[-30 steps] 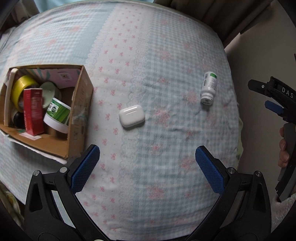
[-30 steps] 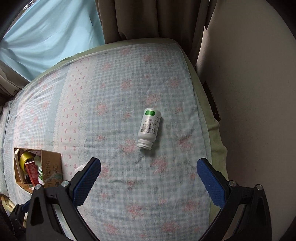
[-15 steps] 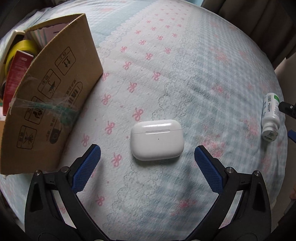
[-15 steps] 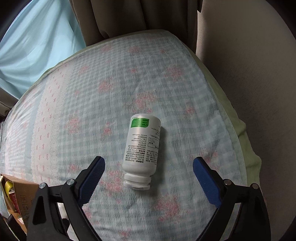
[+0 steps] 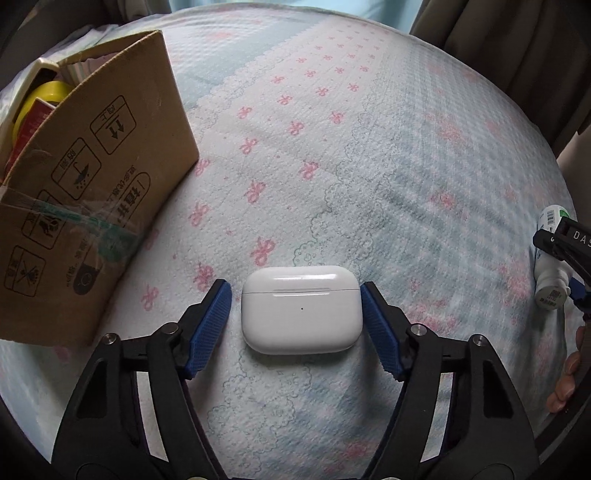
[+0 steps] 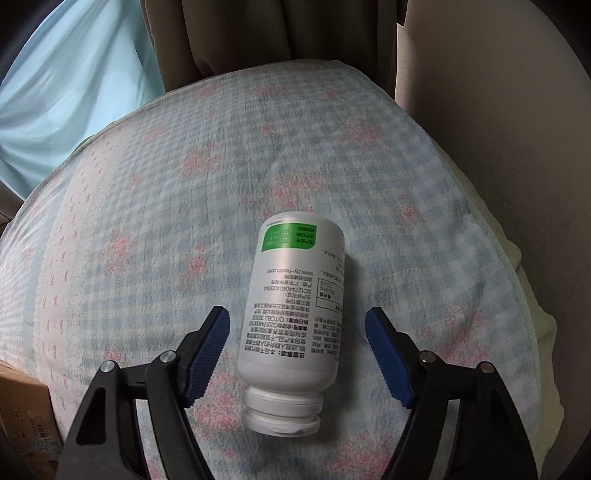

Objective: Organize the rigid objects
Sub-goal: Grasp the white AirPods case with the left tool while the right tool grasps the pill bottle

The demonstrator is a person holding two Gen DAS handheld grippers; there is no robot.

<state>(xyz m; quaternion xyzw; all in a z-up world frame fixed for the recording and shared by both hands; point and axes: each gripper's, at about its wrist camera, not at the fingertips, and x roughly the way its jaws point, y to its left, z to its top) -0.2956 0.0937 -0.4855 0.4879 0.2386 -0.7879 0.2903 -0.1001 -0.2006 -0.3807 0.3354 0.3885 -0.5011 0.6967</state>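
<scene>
A white earbud case (image 5: 301, 310) lies flat on the patterned bed cover, between the blue pads of my left gripper (image 5: 294, 287). Its jaws are closing: the right pad is at the case's edge and a thin gap shows at the left pad. A white pill bottle (image 6: 291, 306) with a green label lies on its side, cap toward the camera, between the pads of my right gripper (image 6: 297, 312). Those jaws are closing too, with a gap on each side. The left wrist view catches the bottle (image 5: 550, 280) and the right gripper (image 5: 565, 243) at its right edge.
An open cardboard box (image 5: 92, 206) stands left of the case, holding a yellow tape roll (image 5: 40, 99) and a red carton (image 5: 33, 122); its corner (image 6: 22, 406) shows in the right wrist view. Brown curtains (image 6: 258, 33) and a wall (image 6: 498, 110) border the bed. A person's fingers (image 5: 565, 384) grip the right tool.
Both grippers came down close to the bed, the left over the earbud case and the right over the bottle. Both pairs of jaws went from wide apart to narrow around those objects.
</scene>
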